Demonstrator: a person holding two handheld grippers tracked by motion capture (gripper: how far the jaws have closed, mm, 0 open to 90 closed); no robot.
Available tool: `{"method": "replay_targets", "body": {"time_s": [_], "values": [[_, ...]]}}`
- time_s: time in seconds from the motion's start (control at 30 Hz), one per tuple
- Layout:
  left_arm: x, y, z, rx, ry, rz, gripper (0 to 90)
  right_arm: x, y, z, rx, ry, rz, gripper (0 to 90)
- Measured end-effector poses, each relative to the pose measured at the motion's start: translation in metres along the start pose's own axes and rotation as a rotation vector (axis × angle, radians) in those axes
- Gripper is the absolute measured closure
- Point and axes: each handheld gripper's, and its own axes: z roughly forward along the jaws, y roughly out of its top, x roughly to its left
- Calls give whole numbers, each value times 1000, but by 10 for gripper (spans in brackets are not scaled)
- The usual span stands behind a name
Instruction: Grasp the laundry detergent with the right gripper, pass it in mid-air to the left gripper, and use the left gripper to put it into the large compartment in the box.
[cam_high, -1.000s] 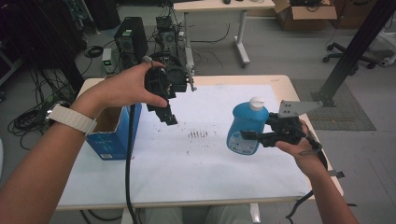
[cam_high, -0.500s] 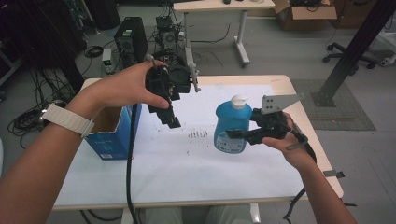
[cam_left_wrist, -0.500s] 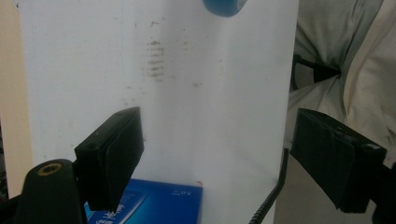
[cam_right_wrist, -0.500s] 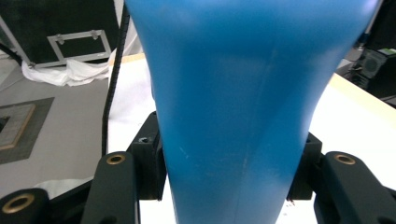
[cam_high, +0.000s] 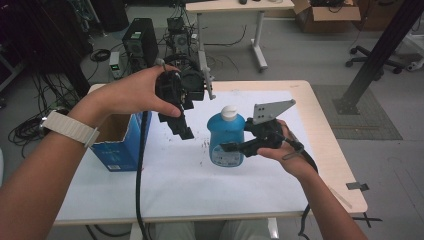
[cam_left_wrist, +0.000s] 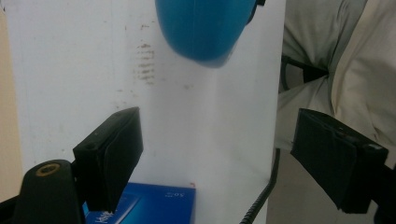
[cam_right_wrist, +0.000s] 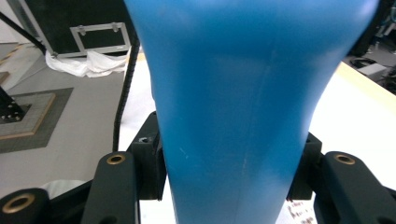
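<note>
A blue plastic bottle (cam_high: 226, 140) with a white cap hangs upright above the middle of the table. My right gripper (cam_high: 227, 148) is shut on its lower body from the right. In the right gripper view the bottle (cam_right_wrist: 233, 93) sits close up, with the right gripper (cam_right_wrist: 229, 168) pressing its narrow part from both sides. My left gripper (cam_high: 183, 129) is held up just left of the bottle, pointing down, apart from it. In the left gripper view the left gripper (cam_left_wrist: 217, 158) stands open with nothing between its pads, and the bottle's base (cam_left_wrist: 205, 28) shows at the top.
An open blue cardboard box (cam_high: 117, 145) stands at the table's left side. A white sheet (cam_high: 165, 190) with small ink marks covers the wooden table (cam_high: 330, 150). Computer towers and cables sit on the floor behind the table.
My right gripper has carried the bottle leftward from the table's right side to near its middle, close to the left gripper. The left hand has hardly moved.
</note>
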Motion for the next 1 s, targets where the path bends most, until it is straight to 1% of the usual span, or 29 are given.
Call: {"method": "replay_targets", "body": {"time_s": [0.03, 0.17, 0.2, 0.37, 0.63, 1.0], "values": [[0, 0, 0, -1, -3, 1, 168, 0, 0, 0, 0, 0, 0, 452], [-1, 1, 0, -1, -8, 3, 166, 1, 4, 14, 4, 27, -16, 452], [-2, 1, -1, -1, -8, 3, 166, 1, 4, 14, 4, 27, -16, 452], [-4, 2, 0, -3, -16, 12, 162, 3, 7, 25, 12, 50, -27, 452], [-6, 5, 1, -6, -19, 25, 156, 6, 10, 33, 17, 67, -42, 453], [-4, 9, 6, -3, -24, 26, 156, 10, 16, 41, 14, 73, -68, 453]]}}
